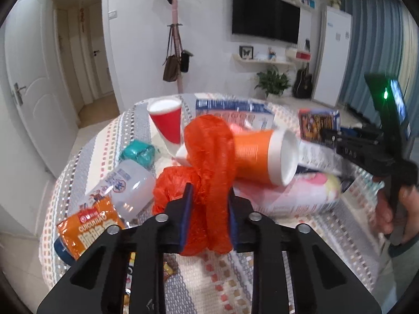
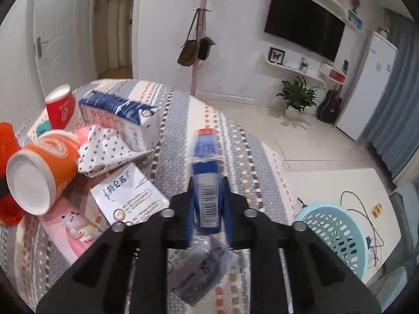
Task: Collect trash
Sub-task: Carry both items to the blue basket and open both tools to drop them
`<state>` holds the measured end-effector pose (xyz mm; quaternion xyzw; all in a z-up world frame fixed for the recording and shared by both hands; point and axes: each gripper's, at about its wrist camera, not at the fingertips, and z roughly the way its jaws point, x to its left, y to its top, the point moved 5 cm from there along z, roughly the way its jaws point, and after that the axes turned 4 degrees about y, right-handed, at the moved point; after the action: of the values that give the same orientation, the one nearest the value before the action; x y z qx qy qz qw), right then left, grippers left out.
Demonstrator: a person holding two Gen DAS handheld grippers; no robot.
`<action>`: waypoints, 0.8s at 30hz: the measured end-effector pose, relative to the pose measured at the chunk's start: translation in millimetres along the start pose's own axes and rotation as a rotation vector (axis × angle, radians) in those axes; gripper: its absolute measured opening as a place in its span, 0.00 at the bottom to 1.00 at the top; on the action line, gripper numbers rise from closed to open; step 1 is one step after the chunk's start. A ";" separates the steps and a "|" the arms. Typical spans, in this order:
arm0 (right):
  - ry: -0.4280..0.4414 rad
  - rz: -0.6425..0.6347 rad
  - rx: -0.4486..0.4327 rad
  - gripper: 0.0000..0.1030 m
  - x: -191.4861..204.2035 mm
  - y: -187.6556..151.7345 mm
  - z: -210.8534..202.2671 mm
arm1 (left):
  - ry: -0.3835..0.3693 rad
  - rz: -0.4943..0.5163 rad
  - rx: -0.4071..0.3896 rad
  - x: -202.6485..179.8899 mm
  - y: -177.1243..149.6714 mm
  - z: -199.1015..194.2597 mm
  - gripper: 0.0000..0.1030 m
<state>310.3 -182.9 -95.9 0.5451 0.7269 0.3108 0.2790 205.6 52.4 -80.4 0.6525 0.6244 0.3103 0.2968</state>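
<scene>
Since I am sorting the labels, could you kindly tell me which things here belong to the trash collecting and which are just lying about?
Job:
orange plastic bag, in left gripper
blue packet, in right gripper
orange cup
red cup
basket

Lying about:
television
guitar
potted plant

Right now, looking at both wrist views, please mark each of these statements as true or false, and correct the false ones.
1. The left claw is closed on an orange plastic bag. True.
2. The right claw holds a red paper cup. False: it is closed on a blue packet with a barcode; the red cup stands on the table, untouched.
3. The orange cup lies on its side. True.
4. The light blue basket sits on the table among the trash. False: it stands on the floor beside the table.
5. A clear plastic bottle lies on the table near the left claw. True.
</scene>
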 end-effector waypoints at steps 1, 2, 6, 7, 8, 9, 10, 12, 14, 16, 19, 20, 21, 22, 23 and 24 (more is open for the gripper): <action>-0.006 0.010 -0.016 0.15 -3.6 0.9 -4.2 | -0.010 -0.007 -0.011 1.3 2.4 -3.2 0.18; -0.006 0.020 -0.032 0.15 -6.7 1.8 -8.9 | -0.023 -0.016 -0.033 3.1 6.4 -9.9 0.17; -0.005 0.069 -0.099 0.15 -20.1 4.2 -36.2 | -0.092 -0.052 -0.104 7.2 21.4 -32.8 0.16; 0.001 0.073 -0.107 0.15 -22.6 4.4 -43.0 | -0.108 -0.056 -0.117 6.3 24.6 -37.7 0.16; 0.002 0.085 -0.125 0.15 -26.7 5.6 -52.3 | -0.125 -0.055 -0.137 4.3 29.4 -44.3 0.16; 0.001 0.097 -0.143 0.15 -30.8 6.1 -60.3 | -0.135 -0.050 -0.152 1.2 33.8 -49.8 0.16; -0.001 0.105 -0.154 0.15 -33.6 6.4 -65.3 | -0.143 -0.045 -0.166 -3.3 39.1 -55.0 0.16; -0.006 0.132 -0.181 0.15 -43.8 3.9 -80.8 | -0.166 -0.032 -0.191 -13.7 48.1 -62.6 0.16; -0.021 0.158 -0.202 0.15 -58.0 1.6 -92.8 | -0.206 -0.010 -0.217 -30.1 59.1 -69.6 0.16; -0.039 0.178 -0.212 0.15 -70.2 -2.9 -101.8 | -0.240 0.014 -0.229 -48.3 68.4 -72.5 0.16; -0.078 0.224 -0.216 0.15 -96.7 -13.3 -112.2 | -0.306 0.049 -0.243 -83.4 83.1 -71.7 0.16; -0.087 0.237 -0.213 0.15 -103.6 -16.9 -113.9 | -0.328 0.063 -0.247 -97.8 88.1 -69.9 0.16; -0.096 0.252 -0.209 0.15 -111.8 -20.6 -114.5 | -0.350 0.075 -0.249 -111.4 91.2 -67.0 0.16; -0.105 0.269 -0.203 0.15 -120.7 -25.5 -115.2 | -0.373 0.086 -0.249 -124.0 93.8 -65.0 0.16; -0.118 0.295 -0.193 0.15 -132.5 -32.6 -115.3 | -0.406 0.097 -0.245 -140.4 97.6 -61.3 0.16; -0.128 0.312 -0.186 0.15 -140.7 -37.6 -114.8 | -0.438 0.104 -0.236 -155.2 100.1 -56.9 0.16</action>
<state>236.7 -343.7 -40.2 0.6419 0.5824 0.3807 0.3223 220.3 -107.1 27.7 0.6963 0.4704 0.2471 0.4826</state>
